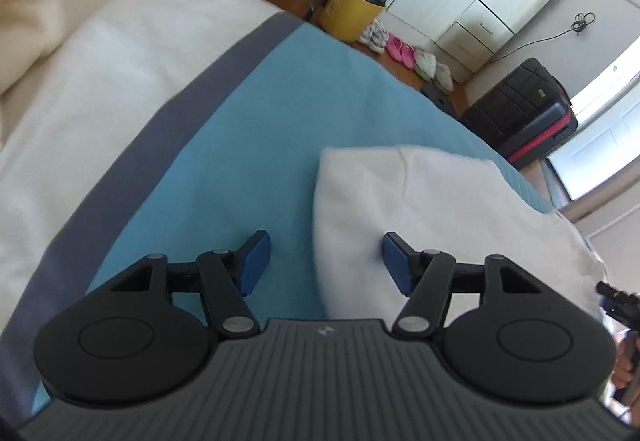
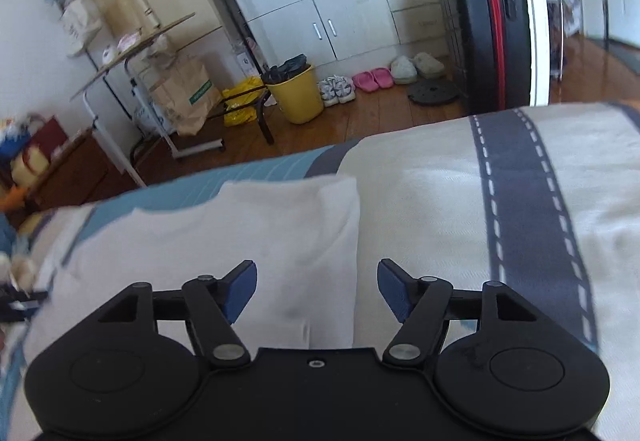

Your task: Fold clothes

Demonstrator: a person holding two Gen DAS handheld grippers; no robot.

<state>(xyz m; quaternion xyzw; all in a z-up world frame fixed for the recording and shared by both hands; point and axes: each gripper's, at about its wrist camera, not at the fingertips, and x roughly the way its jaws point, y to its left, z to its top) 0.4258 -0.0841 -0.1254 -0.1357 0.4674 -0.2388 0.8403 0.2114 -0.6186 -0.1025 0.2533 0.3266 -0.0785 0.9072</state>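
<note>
Left tool (image 1: 326,261): jaws apart, nothing gripped; left edge of folded white garment (image 1: 440,209) lies below gap, contact unclear. Right tool (image 2: 318,291): jaws wide apart, empty, above garment's right edge (image 2: 240,241). Garment lies folded on bed (image 1: 224,177), on blue sheet, near bed's far edge, beside cream blanket (image 2: 420,209) with dark stitched stripe. Garment's near part hidden by tool bodies. Both views motion-blurred; fold layers hard to make out.
</note>
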